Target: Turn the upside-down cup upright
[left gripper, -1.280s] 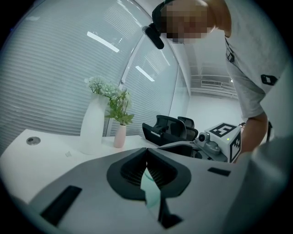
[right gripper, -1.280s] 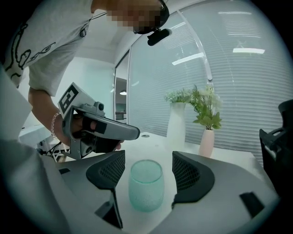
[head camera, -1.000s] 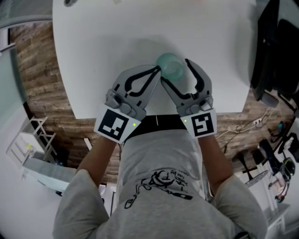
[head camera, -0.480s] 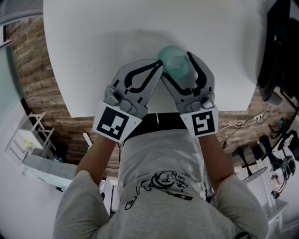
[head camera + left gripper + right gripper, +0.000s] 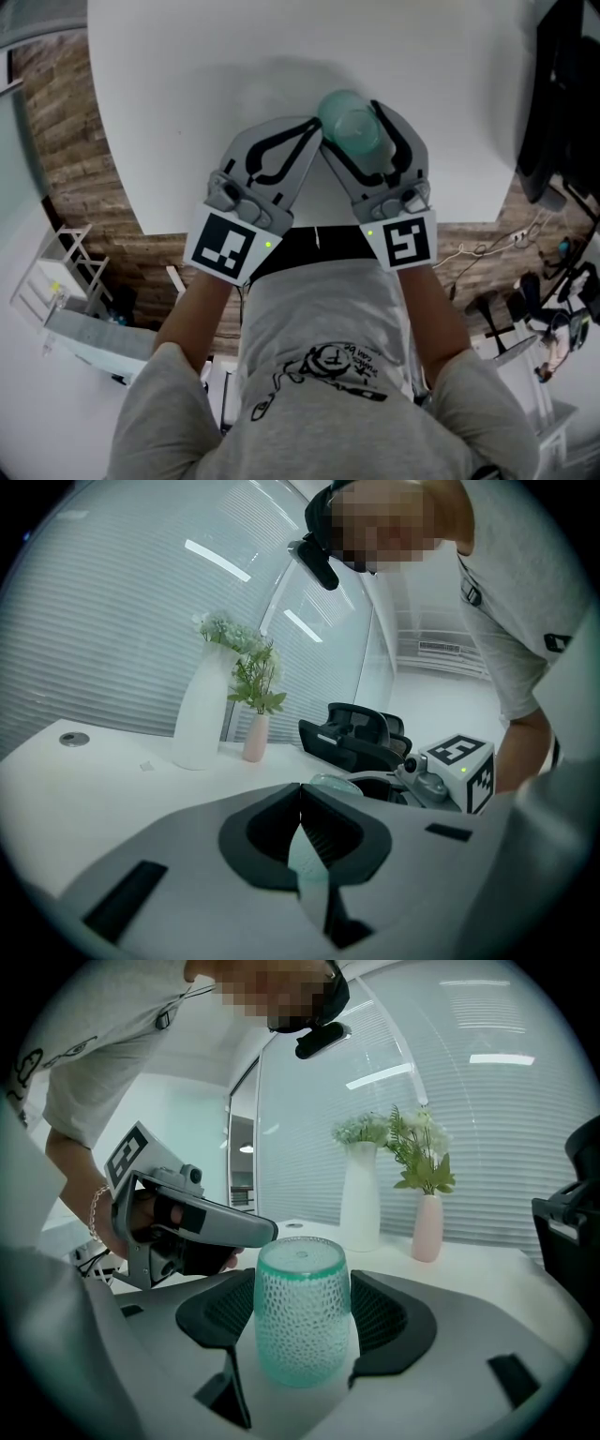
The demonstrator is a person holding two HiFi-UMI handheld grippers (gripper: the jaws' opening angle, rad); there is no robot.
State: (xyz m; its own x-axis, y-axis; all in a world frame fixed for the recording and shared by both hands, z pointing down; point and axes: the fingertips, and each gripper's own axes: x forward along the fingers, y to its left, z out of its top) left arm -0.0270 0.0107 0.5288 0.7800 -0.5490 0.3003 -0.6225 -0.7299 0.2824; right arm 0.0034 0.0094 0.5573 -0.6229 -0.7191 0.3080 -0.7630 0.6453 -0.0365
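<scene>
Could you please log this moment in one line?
cup: upside down on table | right gripper: fingers closed on it | left gripper: shut, beside cup

Overall light: bright, even, cool white indoor light in all three views.
Source: overhead; long strips of light (image 5: 217,561) streak across the top of both gripper views.
Shadows: soft and faint, a pale grey patch on the table (image 5: 169,94).
Glare: the table top is nearly washed out to plain white in the head view.
Distortion: strong fisheye; both gripper views are round with black corners, and the blinds (image 5: 525,1101) bow near the rim.
Focus: the cup (image 5: 302,1312) is crisp in the right gripper view, its dimpled texture clear.
</scene>
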